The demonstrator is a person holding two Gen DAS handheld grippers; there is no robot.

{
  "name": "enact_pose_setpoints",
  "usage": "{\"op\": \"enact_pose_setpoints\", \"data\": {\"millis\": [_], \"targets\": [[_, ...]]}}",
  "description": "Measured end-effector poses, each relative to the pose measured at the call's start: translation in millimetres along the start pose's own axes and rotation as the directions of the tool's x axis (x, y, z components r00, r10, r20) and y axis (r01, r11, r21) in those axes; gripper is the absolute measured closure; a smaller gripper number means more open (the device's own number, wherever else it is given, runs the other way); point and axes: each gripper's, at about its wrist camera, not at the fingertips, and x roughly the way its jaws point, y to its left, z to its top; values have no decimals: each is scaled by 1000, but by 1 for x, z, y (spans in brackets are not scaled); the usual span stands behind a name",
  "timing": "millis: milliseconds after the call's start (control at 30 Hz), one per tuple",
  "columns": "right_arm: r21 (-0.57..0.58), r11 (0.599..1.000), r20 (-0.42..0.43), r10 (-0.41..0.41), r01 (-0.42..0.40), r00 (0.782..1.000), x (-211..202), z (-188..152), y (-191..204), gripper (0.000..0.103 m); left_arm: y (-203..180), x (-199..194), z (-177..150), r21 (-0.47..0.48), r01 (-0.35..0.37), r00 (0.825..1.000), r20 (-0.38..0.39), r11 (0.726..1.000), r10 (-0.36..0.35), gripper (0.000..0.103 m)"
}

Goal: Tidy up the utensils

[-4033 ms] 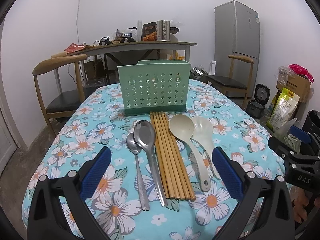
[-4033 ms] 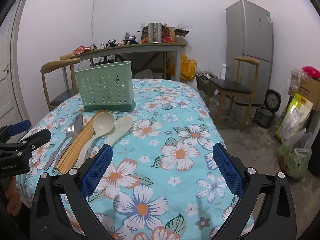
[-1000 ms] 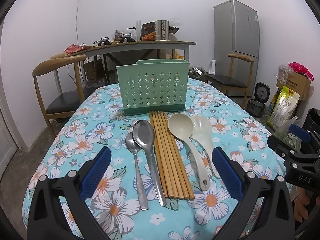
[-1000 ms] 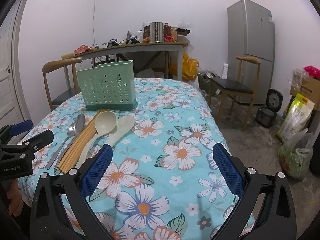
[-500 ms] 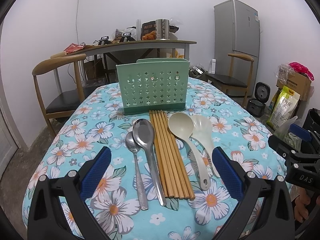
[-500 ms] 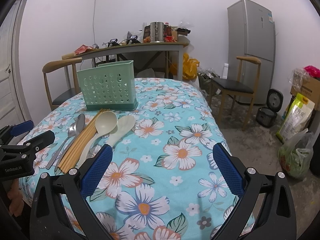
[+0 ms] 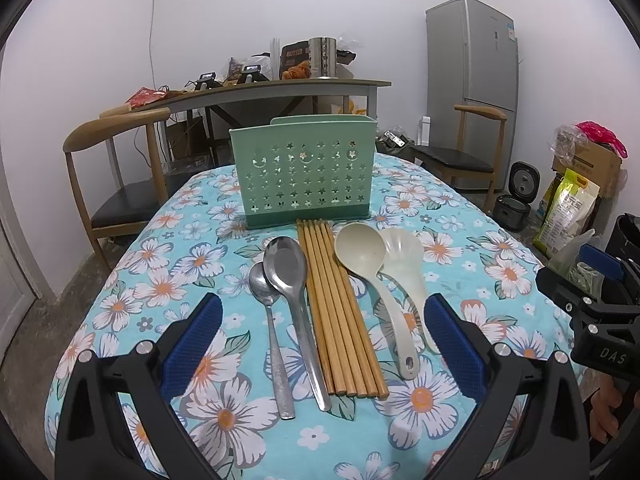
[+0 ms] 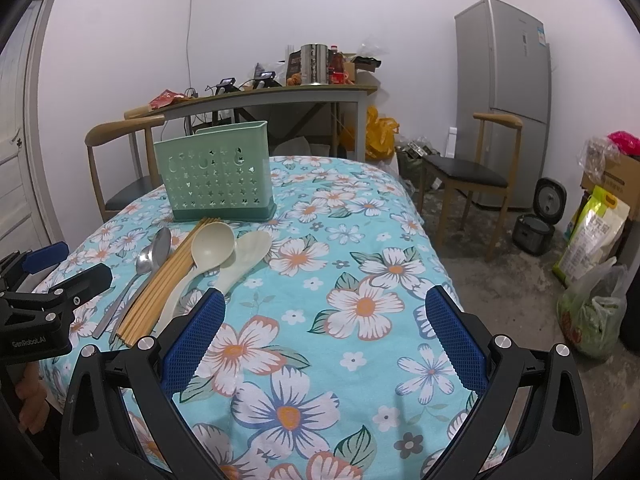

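Nothing has moved since earlier frames | left gripper (image 7: pixel 322 334) wide open, empty, hovering over table's near edge above chopsticks (image 7: pixel 338 308) and spoons (image 7: pixel 286 276) | right gripper (image 8: pixel 322 334) wide open, empty | green holder (image 7: pixel 305 170) toward far edge.

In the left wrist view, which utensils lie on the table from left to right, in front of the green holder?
small metal spoon → large metal spoon → bundle of wooden chopsticks → beige ladle → pale rice paddle, whose head lies partly under the ladle's bowl.
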Motion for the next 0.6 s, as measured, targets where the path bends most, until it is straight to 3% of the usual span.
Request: {"op": "enact_pose_setpoints", "data": {"millis": [600], "targets": [[0,1000,-2,2,-2,1000,0,0,0,7,0,0,0,2,-2,1000,1,1000,2,4]]}}
